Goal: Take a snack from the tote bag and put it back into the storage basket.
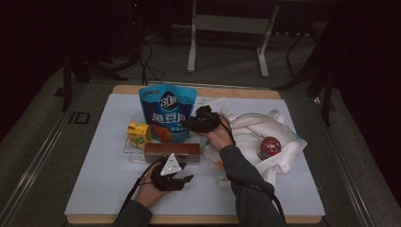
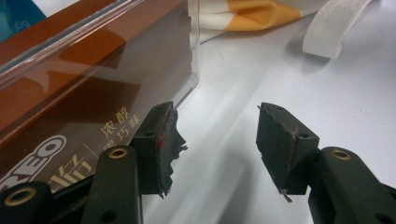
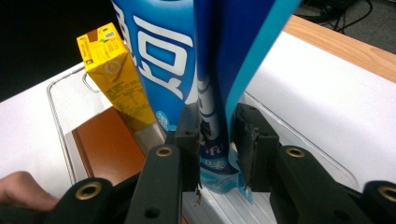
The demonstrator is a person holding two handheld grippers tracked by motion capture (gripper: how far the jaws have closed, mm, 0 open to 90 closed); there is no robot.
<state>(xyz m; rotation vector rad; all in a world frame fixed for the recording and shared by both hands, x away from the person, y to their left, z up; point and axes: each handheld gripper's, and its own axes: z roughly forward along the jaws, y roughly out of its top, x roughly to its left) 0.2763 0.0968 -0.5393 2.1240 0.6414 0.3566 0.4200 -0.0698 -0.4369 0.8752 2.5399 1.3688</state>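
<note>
The blue snack pouch (image 1: 166, 113) is being held upright in the clear tray (image 1: 128, 147), which is lying on the white table cover (image 1: 94, 189) toward 10 o'clock from its middle. The side edge of the pouch is being gripped by the right gripper (image 1: 196, 124): in the right gripper view its two black jaws are seen pressed on the folded blue edge (image 3: 212, 126) from both sides, low on the pouch. The right forearm is being stretched from the bottom edge toward 11 o'clock, with the hand bent at the wrist so that the gripper is pointed to the left, at the pouch.

The left gripper (image 1: 187, 178) is being rested low on the cover at 6 o'clock of the tray, and it is pointed toward 3 o'clock. Its jaws are being kept apart with nothing between them (image 2: 217, 140); only the bare cover is seen in the gap. The brown biscuit box (image 2: 70, 93) is lying just beside the left jaw.

A yellow drink carton (image 1: 138, 134) is standing at 9 o'clock of the pouch, touching it. A white cloth bag (image 1: 265, 137) is lying at 3 o'clock of the tray, and a red round tin (image 1: 269, 147) is being carried on it.
</note>
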